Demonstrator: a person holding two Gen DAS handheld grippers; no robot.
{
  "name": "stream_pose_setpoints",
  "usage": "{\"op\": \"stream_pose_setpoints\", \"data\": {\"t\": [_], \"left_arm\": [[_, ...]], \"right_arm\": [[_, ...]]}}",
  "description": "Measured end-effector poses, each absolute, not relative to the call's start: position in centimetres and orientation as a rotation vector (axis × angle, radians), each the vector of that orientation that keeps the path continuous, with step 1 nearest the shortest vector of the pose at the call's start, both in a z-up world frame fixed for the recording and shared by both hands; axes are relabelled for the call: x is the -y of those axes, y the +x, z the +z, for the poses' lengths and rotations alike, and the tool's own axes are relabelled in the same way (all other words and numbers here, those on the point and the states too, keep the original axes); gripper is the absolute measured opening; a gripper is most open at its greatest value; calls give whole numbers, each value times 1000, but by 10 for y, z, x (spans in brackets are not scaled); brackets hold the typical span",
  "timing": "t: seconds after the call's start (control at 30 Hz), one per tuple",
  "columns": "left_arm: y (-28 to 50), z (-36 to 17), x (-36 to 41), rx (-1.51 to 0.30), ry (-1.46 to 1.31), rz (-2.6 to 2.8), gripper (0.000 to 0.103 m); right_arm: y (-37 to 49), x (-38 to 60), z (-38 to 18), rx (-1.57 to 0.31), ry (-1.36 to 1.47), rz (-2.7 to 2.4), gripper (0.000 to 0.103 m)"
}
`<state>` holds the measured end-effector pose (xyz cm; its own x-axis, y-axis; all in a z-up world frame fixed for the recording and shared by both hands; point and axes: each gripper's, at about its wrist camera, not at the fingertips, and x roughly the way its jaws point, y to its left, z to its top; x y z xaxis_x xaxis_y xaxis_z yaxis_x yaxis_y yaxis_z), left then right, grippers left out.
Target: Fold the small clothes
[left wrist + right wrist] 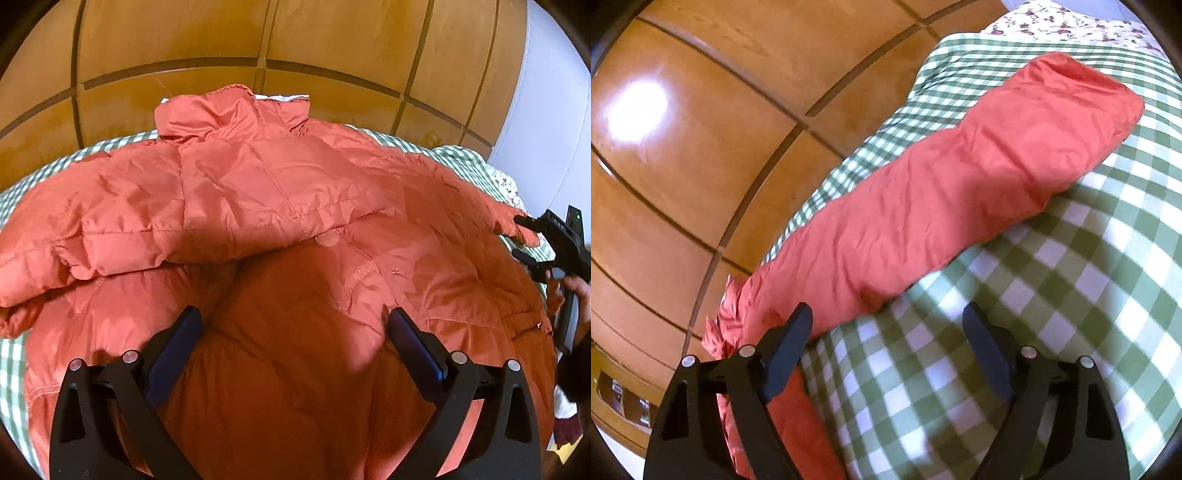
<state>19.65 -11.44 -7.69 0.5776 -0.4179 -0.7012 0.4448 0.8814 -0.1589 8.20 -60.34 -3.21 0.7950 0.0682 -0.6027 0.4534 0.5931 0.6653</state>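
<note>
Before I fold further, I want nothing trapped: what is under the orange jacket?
A green checked cloth shows around the orange jacket, running beneath its edges. Whatever lies under the jacket's middle is covered and cannot be seen.

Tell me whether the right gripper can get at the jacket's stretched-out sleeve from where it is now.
Probably yes. The right gripper is open and empty, the sleeve lies flat on the checked cloth just ahead of its fingers, and nothing sits between them.
</note>
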Motion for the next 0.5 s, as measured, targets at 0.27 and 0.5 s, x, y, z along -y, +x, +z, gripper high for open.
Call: {"op": "stream_pose_setpoints", "data": {"t": [0.27,0.5], "left_arm": [[221,-39,103,-676,39,-391,100],[279,-74,78,-796,18,-239,100]], "right_arm": [[73,631,-41,-528,1097,-361,86],[78,654,-44,-516,1121,-456,88]]}}
